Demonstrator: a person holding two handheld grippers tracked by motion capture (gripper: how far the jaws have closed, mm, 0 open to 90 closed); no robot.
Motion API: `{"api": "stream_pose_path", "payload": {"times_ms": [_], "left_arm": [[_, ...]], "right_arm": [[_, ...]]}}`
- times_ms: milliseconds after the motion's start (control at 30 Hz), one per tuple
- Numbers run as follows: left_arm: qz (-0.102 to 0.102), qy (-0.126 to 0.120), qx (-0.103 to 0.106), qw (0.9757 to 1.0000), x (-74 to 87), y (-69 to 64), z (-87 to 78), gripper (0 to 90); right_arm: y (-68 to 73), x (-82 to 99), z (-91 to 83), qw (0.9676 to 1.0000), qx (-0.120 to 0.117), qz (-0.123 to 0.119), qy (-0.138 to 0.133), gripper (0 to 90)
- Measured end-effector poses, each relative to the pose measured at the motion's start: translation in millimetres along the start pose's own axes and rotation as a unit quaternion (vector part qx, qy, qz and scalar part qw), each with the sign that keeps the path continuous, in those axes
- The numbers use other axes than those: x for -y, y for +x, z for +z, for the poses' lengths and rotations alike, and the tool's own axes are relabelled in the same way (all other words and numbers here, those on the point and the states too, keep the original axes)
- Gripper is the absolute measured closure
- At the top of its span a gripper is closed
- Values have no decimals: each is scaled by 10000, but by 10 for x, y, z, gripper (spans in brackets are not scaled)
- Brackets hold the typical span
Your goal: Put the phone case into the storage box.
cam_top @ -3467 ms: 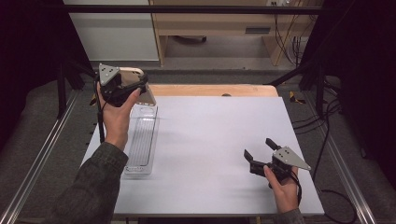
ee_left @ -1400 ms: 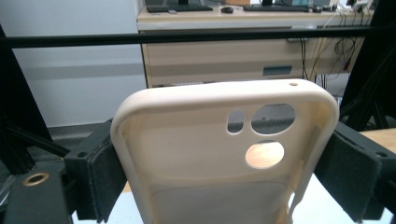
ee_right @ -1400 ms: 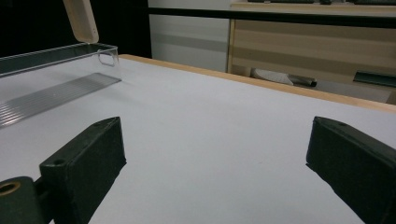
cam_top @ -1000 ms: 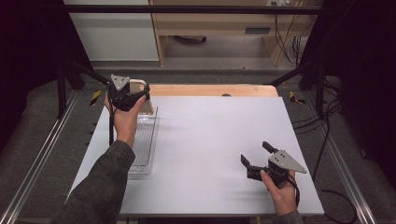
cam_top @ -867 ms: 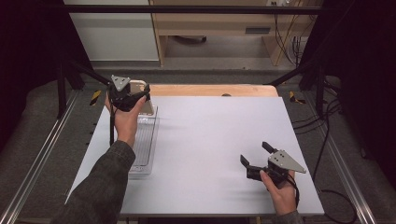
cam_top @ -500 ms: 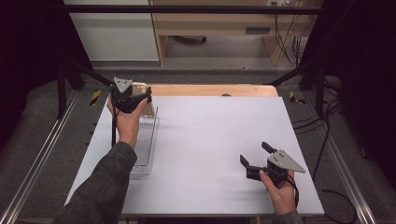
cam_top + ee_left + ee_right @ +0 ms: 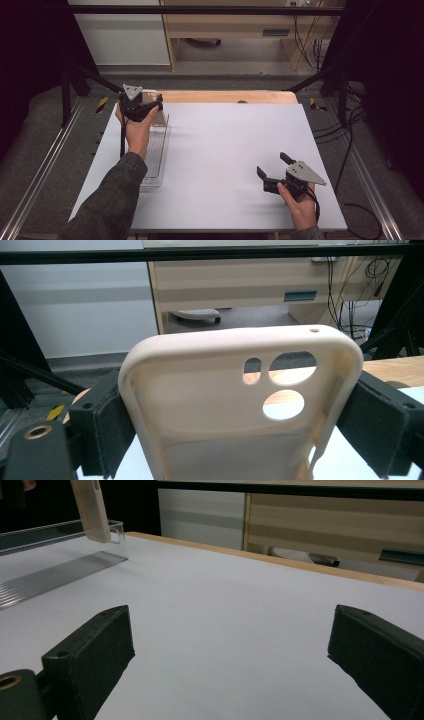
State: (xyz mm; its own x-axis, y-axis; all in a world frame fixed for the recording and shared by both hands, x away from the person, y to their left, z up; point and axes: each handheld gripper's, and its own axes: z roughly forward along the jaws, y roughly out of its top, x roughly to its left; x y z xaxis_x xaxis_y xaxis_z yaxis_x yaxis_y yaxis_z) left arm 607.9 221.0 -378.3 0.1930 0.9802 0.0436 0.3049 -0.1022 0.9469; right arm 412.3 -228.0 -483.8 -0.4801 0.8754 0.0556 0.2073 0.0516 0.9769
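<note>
Left gripper [image 7: 141, 106] has its jaws pinching a cream phone case [image 7: 240, 405] by its two long edges, held upright over the far end of the clear tray [image 7: 155, 155] at the worktop's [image 7: 225, 150] left side. Looks like the carry step; next move calls for lowering the case into the tray before letting go. Right gripper [image 7: 272, 167] idles near the front right, jaws spread, nothing between them.

This is looking like a lab or test room set up for recording. A white surface [image 7: 225, 165] is sitting inside a frame of black struts [image 7: 320, 75] and metal rails [image 7: 30, 185]. Loose cables [image 7: 310, 35] are hanging by a plain wooden desk [image 7: 225, 25] behind it, and dark curtains [image 7: 30, 60] are closing in both sides.
</note>
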Motion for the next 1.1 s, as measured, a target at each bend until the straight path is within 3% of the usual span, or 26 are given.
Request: {"api": "stream_pose_path", "payload": {"times_ms": [1100], "left_arm": [[11, 131, -73, 9999, 100, 3, 63, 108]], "right_arm": [[5, 20, 9, 10000, -19, 14, 48, 45]]}}
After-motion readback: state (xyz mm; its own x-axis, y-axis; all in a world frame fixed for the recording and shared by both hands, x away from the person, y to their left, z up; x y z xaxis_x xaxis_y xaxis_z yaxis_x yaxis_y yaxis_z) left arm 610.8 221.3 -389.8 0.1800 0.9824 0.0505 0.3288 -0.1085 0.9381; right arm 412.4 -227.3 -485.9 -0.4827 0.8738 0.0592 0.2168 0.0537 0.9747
